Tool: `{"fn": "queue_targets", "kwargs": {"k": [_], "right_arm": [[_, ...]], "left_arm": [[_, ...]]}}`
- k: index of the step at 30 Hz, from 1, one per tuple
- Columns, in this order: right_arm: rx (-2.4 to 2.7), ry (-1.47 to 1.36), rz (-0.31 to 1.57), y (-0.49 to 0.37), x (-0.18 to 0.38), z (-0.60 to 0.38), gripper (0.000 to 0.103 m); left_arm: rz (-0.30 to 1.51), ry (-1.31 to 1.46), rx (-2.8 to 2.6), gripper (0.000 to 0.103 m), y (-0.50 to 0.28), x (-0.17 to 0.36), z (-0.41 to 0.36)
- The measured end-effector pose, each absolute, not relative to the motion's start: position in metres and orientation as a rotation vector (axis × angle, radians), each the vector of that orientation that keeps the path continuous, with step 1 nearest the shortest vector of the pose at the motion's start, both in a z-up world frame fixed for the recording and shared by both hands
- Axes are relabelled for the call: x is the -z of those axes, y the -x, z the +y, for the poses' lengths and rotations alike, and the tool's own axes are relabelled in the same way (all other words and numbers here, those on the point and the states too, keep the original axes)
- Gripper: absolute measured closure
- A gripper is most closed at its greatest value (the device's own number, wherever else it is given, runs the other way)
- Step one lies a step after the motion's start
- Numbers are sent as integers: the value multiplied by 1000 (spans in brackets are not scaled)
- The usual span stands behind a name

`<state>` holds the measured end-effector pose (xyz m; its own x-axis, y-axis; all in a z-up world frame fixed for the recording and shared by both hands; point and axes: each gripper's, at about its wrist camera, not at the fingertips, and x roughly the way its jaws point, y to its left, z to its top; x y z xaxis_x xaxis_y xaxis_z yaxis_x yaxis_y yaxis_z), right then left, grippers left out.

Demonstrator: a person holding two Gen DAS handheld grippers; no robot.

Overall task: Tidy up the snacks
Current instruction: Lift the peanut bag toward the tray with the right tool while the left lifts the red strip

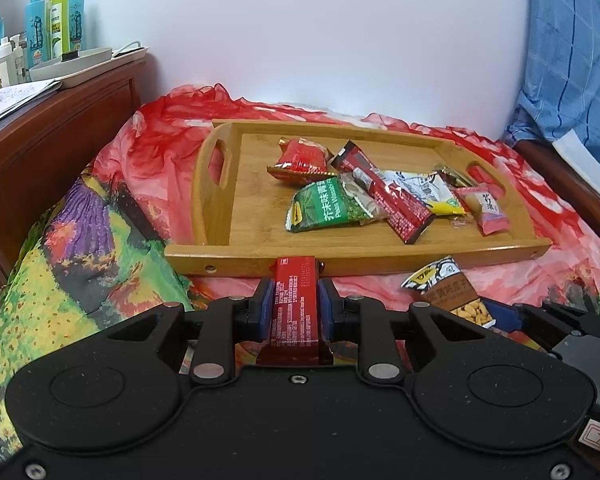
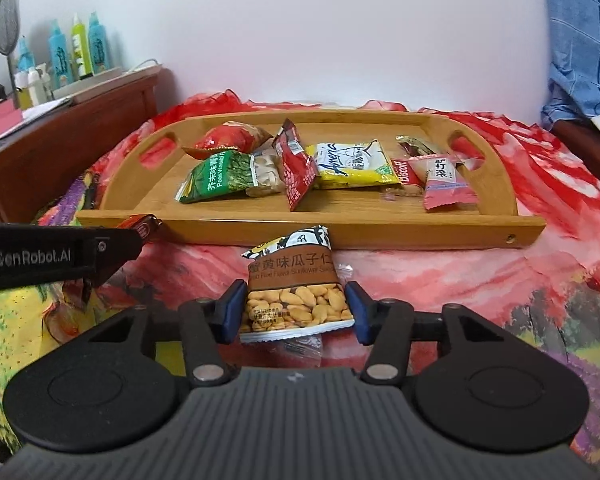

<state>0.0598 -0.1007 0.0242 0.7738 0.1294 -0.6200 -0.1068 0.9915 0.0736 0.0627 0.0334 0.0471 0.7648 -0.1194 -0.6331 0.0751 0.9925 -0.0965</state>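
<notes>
My left gripper (image 1: 294, 300) is shut on a long red snack bar packet (image 1: 294, 312), which stands lengthwise between the blue pads just short of the tray's near rim. A brown sunflower seed packet (image 2: 294, 292) sits between the pads of my right gripper (image 2: 296, 304), and both pads touch its sides. It is just in front of the wooden tray (image 2: 300, 228). In the tray lie several snacks, among them a green peas packet (image 2: 216, 178), a yellow and white packet (image 2: 352, 164) and a pink candy (image 2: 446, 186). The left gripper shows at the left edge of the right wrist view.
The tray rests on a red, flowered cloth (image 2: 500, 280) over a bed. A dark wooden cabinet (image 1: 60, 140) at the left carries bottles (image 1: 56, 28) and papers. A blue checked cloth (image 1: 572, 60) hangs at the right, above a wooden edge.
</notes>
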Motion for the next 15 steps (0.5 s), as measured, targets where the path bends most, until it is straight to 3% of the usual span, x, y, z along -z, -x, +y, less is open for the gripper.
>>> {"fn": "queue_targets", "kwargs": {"k": [10, 13, 15], "right_arm": [[-173, -30, 596, -55, -36, -108, 50], [-167, -45, 615, -56, -35, -113, 59], [-162, -59, 618, -55, -36, -116, 59]], "left_arm": [[667, 65, 109, 80, -61, -51, 26], [661, 60, 111, 80, -58, -52, 24], [662, 59, 112, 80, -57, -53, 23]]}}
